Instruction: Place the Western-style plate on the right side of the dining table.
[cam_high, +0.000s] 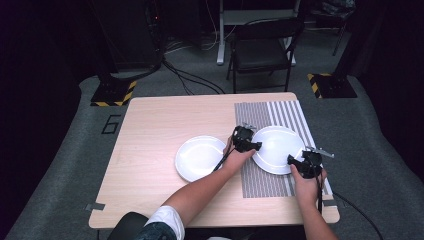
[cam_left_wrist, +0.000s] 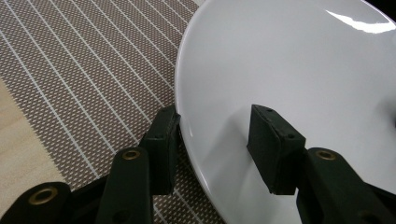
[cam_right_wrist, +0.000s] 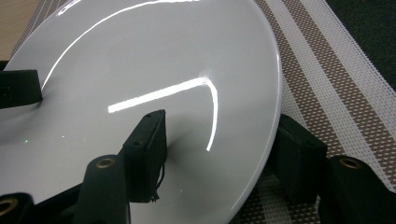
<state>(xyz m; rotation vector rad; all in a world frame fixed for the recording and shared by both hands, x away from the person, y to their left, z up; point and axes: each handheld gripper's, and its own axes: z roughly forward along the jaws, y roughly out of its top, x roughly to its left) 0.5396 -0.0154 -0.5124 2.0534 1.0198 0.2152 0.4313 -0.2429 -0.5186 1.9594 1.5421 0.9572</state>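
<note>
Left gripper jaws spread astride near rim of white plate, right gripper likewise agape over opposite rim, neither clamped, plate on striped mat, high view adds second plate on wooden table, chair beyond

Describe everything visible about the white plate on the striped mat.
The plate is round, plain white and glossy, like glazed ceramic, with a shallow dished middle and bright light streaks on it. It is empty and sits on the brown-and-white striped mat at the table's right side. The left gripper straddles its rim on one side, one jaw over the plate and one outside; the right gripper straddles the opposite rim likewise. Both look open around the rim, not yet clamped. A second white plate lies apart on bare wood.
</note>
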